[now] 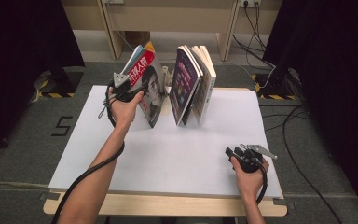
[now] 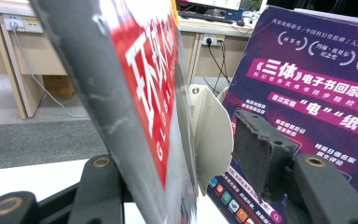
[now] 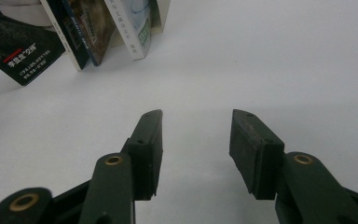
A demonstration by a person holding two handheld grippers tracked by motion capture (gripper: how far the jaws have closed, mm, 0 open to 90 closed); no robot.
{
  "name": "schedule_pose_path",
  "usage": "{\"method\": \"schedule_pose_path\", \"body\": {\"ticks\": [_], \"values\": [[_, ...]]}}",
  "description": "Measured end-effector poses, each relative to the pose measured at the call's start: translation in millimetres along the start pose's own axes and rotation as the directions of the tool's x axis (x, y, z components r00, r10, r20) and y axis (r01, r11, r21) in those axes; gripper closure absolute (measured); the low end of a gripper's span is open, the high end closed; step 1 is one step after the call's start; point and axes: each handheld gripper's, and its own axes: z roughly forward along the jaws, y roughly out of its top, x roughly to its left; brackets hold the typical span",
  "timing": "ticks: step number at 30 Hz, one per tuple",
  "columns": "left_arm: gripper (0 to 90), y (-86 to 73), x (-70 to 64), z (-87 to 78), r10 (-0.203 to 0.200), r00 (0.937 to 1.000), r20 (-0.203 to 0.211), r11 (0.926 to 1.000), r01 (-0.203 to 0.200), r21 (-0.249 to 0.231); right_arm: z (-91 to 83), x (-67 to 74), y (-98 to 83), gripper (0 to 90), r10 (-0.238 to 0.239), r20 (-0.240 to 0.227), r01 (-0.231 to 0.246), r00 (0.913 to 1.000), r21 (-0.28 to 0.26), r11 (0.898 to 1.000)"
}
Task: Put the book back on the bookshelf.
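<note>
While the red magazine [image 1: 145, 86] leans (tilted) between our left gripper's [image 1: 129, 91] released jaws, our right gripper [image 1: 233, 152] rests open on the surface [image 1: 177, 154].

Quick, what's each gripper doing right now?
Left gripper: open, jaws astride the red magazine, pads off it.
Right gripper: open, empty, over the table.
</note>
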Motion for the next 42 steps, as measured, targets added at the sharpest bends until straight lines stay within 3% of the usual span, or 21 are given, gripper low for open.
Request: {"method": "schedule_pose_path", "body": {"ticks": [20, 23, 26, 31, 34, 38, 42], "values": [[46.7, -14.1, 4.4, -0.7, -0.031, 0.999, 0.031, 0.9986, 0.03, 0.045, -0.3, -0.3, 0.2, 55.1, 0.003, -0.002, -0.003, 1.0, 0.0, 1.0], [53.2, -14.6, 5.2, -1.0, -0.014, 0.9997, 0.023, 0.9992, 0.013, 0.038, -0.2, -0.2, -0.1, 55.1, 0.002, -0.003, -0.002, 1.0, 0.001, 1.0], [66.8, -13.5, 6.3, -2.4, 0.009, 0.9997, 0.021, 0.9989, -0.01, 0.045, 0.2, -0.6, -0.1, 55.1, 0.003, -0.002, -0.003, 1.0, 0.001, 1.0], [79.6, -12.5, 6.1, -3.7, 0.014, 0.9998, 0.015, 0.9986, -0.015, 0.05, 0.5, -0.3, -0.2, 55.1, 0.002, -0.002, -0.002, 1.0, 0.003, 1.0], [84.7, -9.7, 4.7, -5.0, -0.018, 0.9994, 0.031, 0.9985, 0.016, 0.052, 0.8, 0.7, -0.5, 55.1, 0.001, -0.003, -0.001, 1.0, 0.005, 1.0], [85.7, -3.1, 2.9, -4.6, -0.002, 0.9994, 0.033, 0.9982, 0.0, 0.06, 0.7, 0.2, -0.5, 55.1, 0.003, -0.001, -0.003, 1.0, 0.006, 1.0], [85.7, 4.6, 3.6, -4.6, -0.01, 0.9995, 0.031, 0.9985, 0.008, 0.055, 0.1, -1.3, -0.2, 55.1, -0.004, 0.003, 0.004, 1.0, 0.0, 1.0]]}}
